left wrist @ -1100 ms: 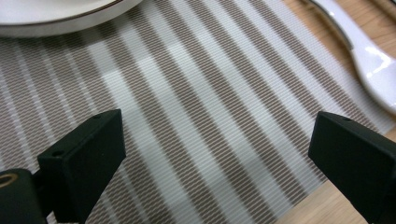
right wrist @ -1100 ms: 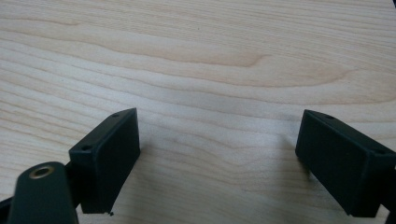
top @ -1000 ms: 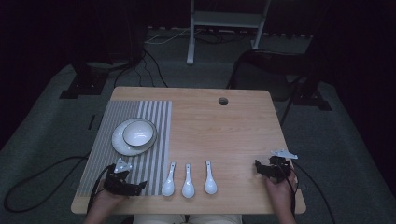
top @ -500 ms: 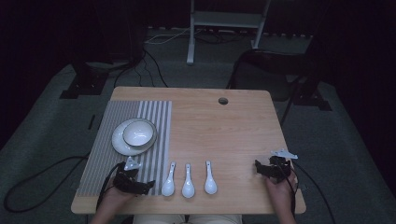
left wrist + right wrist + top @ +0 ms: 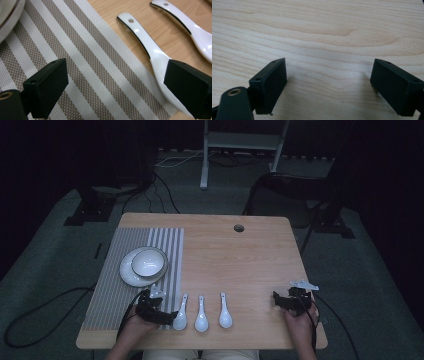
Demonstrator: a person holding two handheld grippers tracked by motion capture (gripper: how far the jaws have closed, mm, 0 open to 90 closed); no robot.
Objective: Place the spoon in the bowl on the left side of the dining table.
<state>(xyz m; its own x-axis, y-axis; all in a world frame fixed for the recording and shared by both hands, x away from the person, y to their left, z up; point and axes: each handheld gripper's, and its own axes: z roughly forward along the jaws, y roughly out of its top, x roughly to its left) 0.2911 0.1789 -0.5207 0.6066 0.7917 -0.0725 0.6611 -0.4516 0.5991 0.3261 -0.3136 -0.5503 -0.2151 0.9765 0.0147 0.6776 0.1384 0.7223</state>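
Observation:
Three white ceramic spoons lie side by side near the table's front edge: the left spoon (image 5: 180, 318), the middle spoon (image 5: 201, 320) and the right spoon (image 5: 225, 316). My left gripper (image 5: 167, 316) is open, low over the placemat's right edge, right beside the left spoon. In the left gripper view the left spoon (image 5: 150, 55) runs toward the right jaw, its bowl partly hidden under that jaw; the gripper (image 5: 117, 90) holds nothing. My right gripper (image 5: 278, 300) rests at the front right, open over bare wood (image 5: 328, 85).
A striped grey placemat (image 5: 110, 290) covers the table's left side. On it a white bowl (image 5: 147, 262) sits in a plate (image 5: 129, 276). A cable hole (image 5: 239, 227) is near the far edge. The wooden table (image 5: 240, 265) is surrounded by dark floor.
My left gripper has moved right across the placemat, up to the left spoon. The right gripper has stayed put.

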